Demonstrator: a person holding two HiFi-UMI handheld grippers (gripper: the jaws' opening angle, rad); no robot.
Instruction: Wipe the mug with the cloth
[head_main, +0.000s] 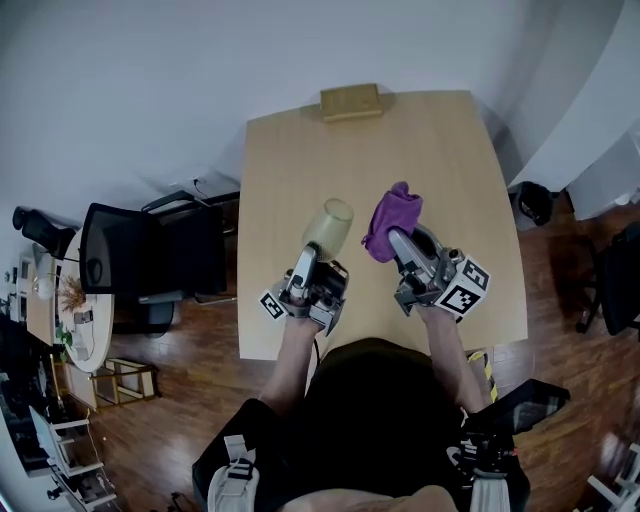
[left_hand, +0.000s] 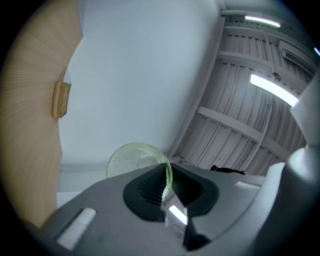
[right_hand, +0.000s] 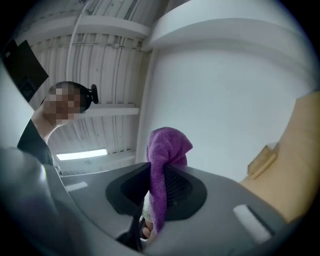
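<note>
Table fills the middle of our head view, a pale wooden top seen from steeply above, and we place everything else against it. Off the table's left side, a black office chair stands on the dark wood floor.

Over the table's near edge come our two hands, one tool each. The left gripper sits over the near half of the table, left of centre. Its own view shows the left gripper clenched tight, with a thin glass wall running down between the two dark pads. That's the mug, pale green and see-through, pinched by its wall. It's held up off the table top, tilted, reaching away from us toward the far edge. In the left gripper view the mug shows round against the white wall beyond the table.

The right gripper works over the table's near half too, right of centre. Up close, the right gripper is clamped on the cloth, purple and bunched, poking out past the jaw tips. From above, the cloth hangs near the mug on its right, with a strip of bare table showing between them.

Smallest of all, a flat tan block lies at the table's far edge.
</note>
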